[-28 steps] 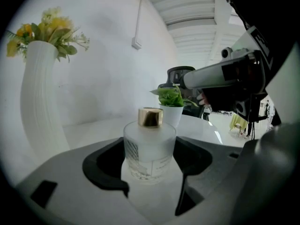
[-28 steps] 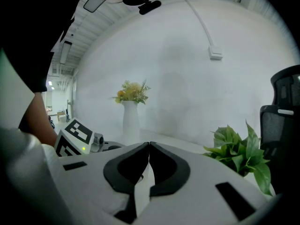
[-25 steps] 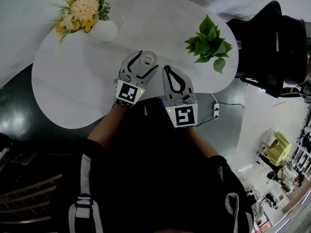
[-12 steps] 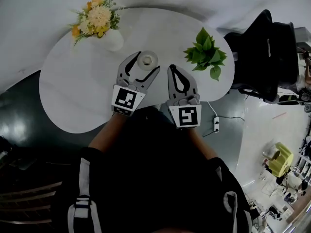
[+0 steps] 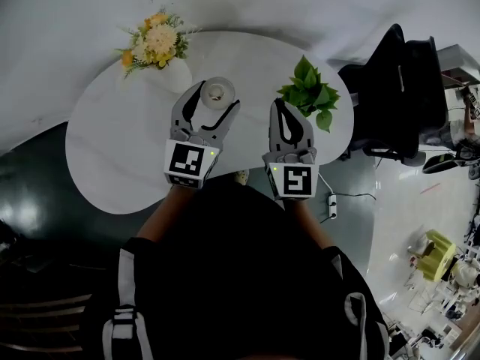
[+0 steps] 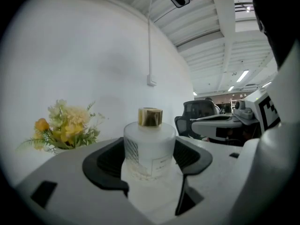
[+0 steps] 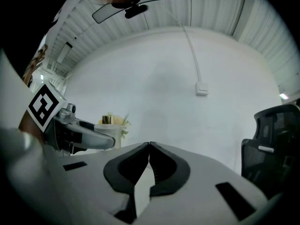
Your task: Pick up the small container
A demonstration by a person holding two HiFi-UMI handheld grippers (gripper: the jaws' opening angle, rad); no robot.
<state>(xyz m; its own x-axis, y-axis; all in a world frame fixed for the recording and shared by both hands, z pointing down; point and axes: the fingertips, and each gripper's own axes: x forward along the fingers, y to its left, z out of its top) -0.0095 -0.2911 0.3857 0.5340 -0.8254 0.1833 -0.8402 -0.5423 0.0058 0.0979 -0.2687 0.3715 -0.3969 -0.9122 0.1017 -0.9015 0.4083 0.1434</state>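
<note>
Gripping small container (image 6: 149, 146) — L gripper (image 5: 216, 94) jaws tighter than before; R gripper (image 5: 280, 103) jaws shut, empty.

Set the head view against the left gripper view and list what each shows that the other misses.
Head view only: the green leafy plant, the white table's whole outline and the dark floor.

Left gripper view only: the frosted bottle's side, with its label and gold cap, plus a small box on the wall.

Both: the left claw closed on that bottle, the right claw, the yellow flowers and the black office chair.
</note>
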